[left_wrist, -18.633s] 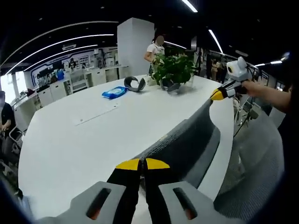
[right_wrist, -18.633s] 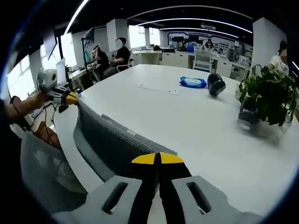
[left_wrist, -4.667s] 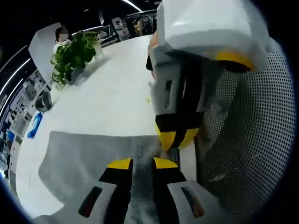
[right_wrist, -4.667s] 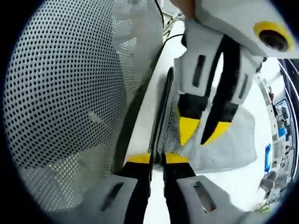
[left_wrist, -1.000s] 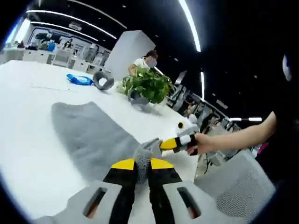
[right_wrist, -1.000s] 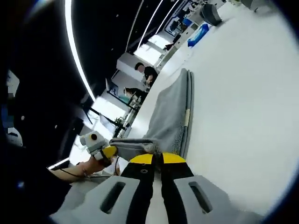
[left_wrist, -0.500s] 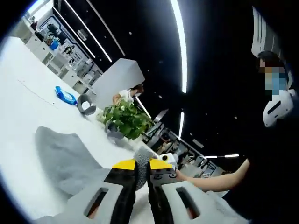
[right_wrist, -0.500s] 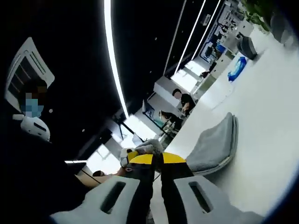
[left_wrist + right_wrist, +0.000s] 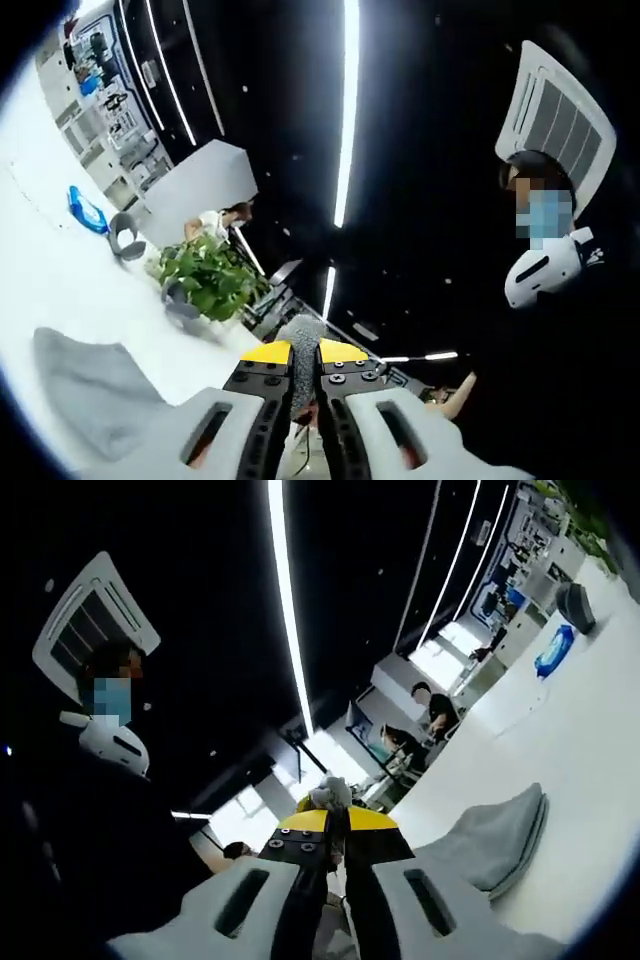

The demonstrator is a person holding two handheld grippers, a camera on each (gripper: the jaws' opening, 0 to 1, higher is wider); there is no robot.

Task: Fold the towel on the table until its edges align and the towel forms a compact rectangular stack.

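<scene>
This is looking like a large open-plan office or lab space. A broad white table (image 9: 60,290) is stretching away ahead of the left gripper's jaws, carrying a potted plant (image 9: 205,280) just beyond them. Long strip lights (image 9: 345,110) are running across a dark ceiling above, and a ceiling air-conditioning vent (image 9: 560,110) is sitting up to the right. White cabinets and shelving (image 9: 100,90) are lining the far wall. Seen from the right gripper, seated people (image 9: 420,730) are working at desks beyond its jaws, beside bright windows (image 9: 445,640).
</scene>
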